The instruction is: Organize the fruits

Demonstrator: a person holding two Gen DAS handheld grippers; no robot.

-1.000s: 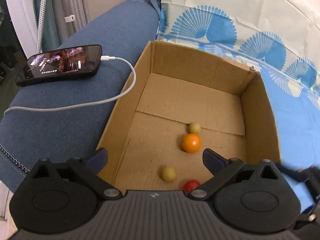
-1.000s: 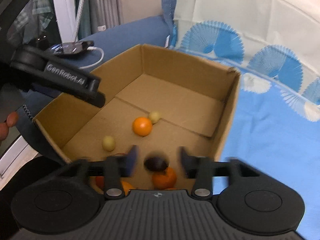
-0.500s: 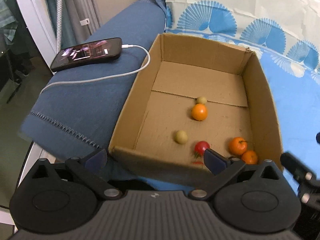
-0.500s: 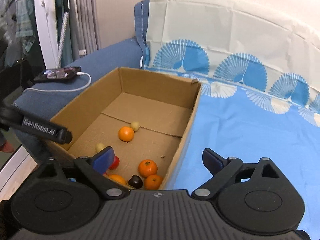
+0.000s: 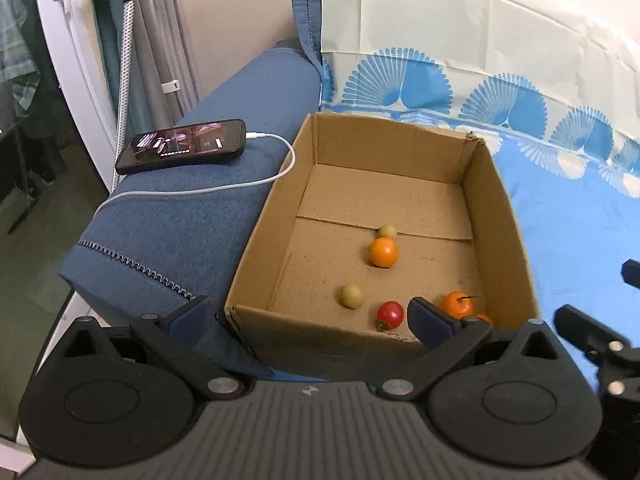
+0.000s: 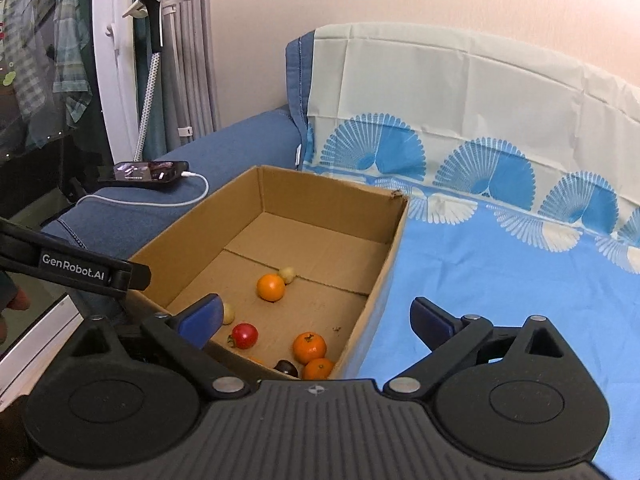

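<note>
Left wrist view, left to right: black smartphone (image 5: 182,145) upper left; spread, empty left gripper (image 5: 308,316) at bottom; open brown cardboard box (image 5: 502,216) at centre holding round orange fruit (image 5: 383,252) and red tomato (image 5: 390,313). Right gripper (image 6: 316,318) likewise spread, empty.

left tongs (image 5: 308,318): spread wide, nothing held | right tongs (image 6: 316,316): spread wide, nothing held
</note>
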